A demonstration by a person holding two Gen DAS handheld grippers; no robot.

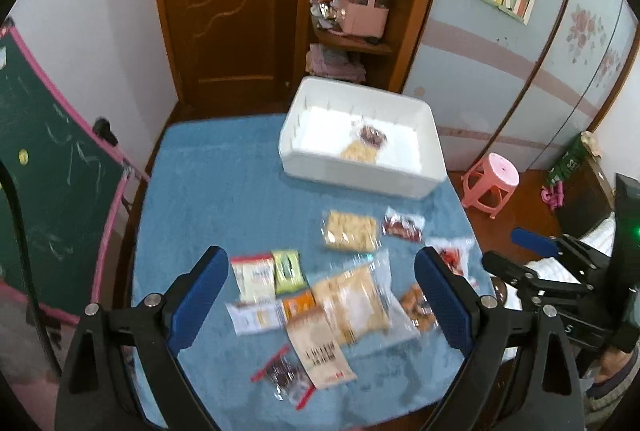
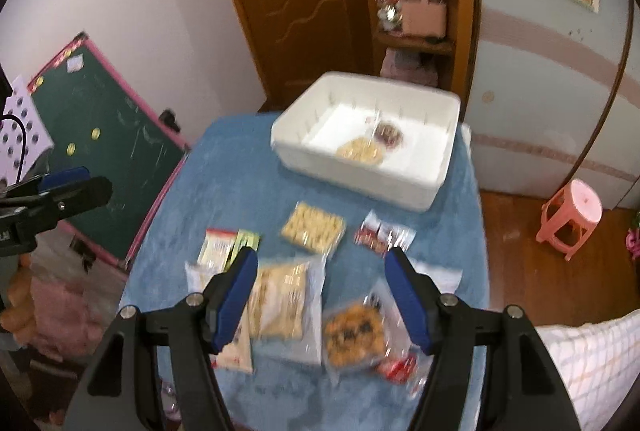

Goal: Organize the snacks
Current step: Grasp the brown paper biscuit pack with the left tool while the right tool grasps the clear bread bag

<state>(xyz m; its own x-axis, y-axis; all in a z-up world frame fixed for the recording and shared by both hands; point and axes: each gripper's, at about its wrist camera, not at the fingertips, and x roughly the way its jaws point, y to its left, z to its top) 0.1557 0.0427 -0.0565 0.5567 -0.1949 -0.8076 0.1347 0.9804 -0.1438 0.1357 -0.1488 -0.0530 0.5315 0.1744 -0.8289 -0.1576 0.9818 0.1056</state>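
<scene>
Several wrapped snacks lie on a blue cloth-covered table (image 1: 224, 191) (image 2: 240, 183). A white bin (image 1: 404, 187) (image 2: 440, 187) stands at the far side and holds two snack packs (image 1: 366, 145) (image 2: 370, 145). My left gripper (image 1: 322, 263) is open and empty, held above the near snacks, with a large clear pack of yellow biscuits (image 1: 356, 301) between its fingers in view. My right gripper (image 2: 322, 261) is open and empty above the same biscuit pack (image 2: 280, 299) and a cookie pack (image 2: 354, 337). The right gripper also shows at the right edge of the left wrist view (image 1: 520, 251).
A square cracker pack (image 1: 351, 231) (image 2: 313, 233) and a red-and-clear pack (image 1: 403, 225) (image 2: 384, 235) lie mid-table. A green chalkboard (image 1: 48, 191) (image 2: 108, 159) leans at the left. A pink stool (image 1: 490, 185) (image 2: 572, 219) stands right. A wooden door and shelf are behind.
</scene>
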